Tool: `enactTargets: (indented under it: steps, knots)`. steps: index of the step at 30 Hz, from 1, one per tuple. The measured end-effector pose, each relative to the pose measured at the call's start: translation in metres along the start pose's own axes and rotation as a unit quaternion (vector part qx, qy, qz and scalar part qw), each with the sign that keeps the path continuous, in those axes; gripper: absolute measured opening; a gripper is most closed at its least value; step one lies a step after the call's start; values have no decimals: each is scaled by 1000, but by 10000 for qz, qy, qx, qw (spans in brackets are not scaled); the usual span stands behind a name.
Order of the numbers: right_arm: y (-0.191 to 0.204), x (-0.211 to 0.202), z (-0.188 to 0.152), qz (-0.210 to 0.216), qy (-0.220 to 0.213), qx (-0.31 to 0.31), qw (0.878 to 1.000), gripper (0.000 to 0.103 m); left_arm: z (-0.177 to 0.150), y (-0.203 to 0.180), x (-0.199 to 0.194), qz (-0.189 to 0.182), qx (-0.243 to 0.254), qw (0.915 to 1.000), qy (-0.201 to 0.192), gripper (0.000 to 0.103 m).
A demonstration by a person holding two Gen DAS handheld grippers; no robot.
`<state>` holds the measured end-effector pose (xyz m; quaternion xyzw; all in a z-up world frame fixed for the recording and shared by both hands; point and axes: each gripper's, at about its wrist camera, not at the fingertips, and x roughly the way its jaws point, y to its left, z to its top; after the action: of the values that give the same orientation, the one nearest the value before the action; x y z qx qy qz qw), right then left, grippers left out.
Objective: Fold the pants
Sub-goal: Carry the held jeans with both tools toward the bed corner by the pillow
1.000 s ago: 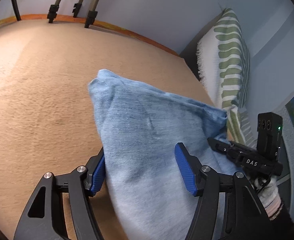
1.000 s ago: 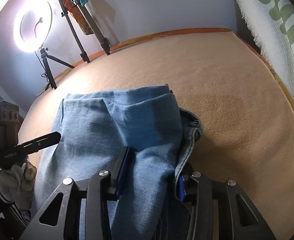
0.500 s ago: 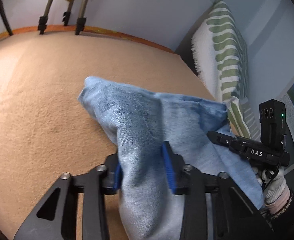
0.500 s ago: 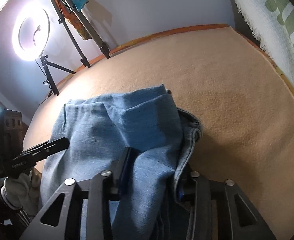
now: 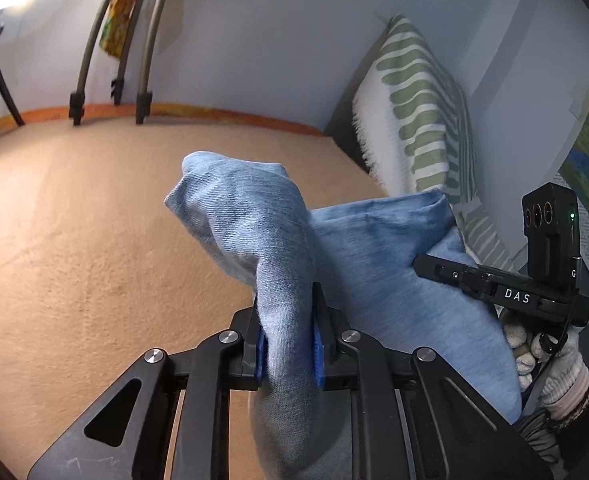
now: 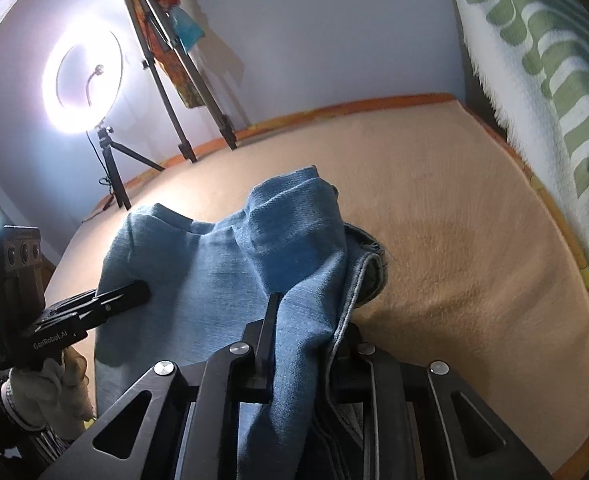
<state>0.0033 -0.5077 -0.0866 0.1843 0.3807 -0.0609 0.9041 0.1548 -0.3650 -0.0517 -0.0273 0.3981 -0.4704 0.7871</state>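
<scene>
The light blue denim pants [image 5: 374,264] are bunched and raised off the tan surface [image 5: 74,240]. My left gripper [image 5: 288,344] is closing, and its blue pads [image 5: 318,356] pinch a fold of the denim. In the right wrist view the pants [image 6: 222,272] drape over my right gripper [image 6: 310,320]. Its jaws are closing too and clamp the cloth beside a stitched hem [image 6: 354,292]. A gloved hand [image 6: 54,380] holds the left gripper at the far left. Each gripper's fingertips are mostly hidden under fabric.
A green-and-white striped cushion [image 5: 418,104] stands along the right edge of the tan surface. Tripod legs [image 5: 142,60] rise at the back by the wall. A lit ring light [image 6: 82,80] on a small stand glows at the back left.
Both grippers' jaws have narrowed onto the denim and risen. The pants went from lying fairly flat to being gathered and pulled up off the surface.
</scene>
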Motion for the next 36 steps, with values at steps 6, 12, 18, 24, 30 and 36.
enactTargets:
  steps: [6,12,18,24,30,36]
  knots:
    - [29,-29,0,-45,-361,-338,9988,16,0,-18,-26,-34,232,9991,-342,15]
    - [55,-53,-1,9,-664,-613,9959,15,1,-29,-45,27,406,9973,-617,14]
    - [47,-40,3,-210,-486,-512,9973,15,4,-11,-31,53,12,9991,-410,14]
    - [12,1,9,-494,190,-244,9983,42,7,15,3,129,-366,9992,54,14]
    - [-31,23,4,-589,586,-161,9964,64,0,31,12,138,-550,9982,210,14]
    - [-60,39,-2,218,735,269,9967,68,-1,31,21,237,-543,9979,268,14]
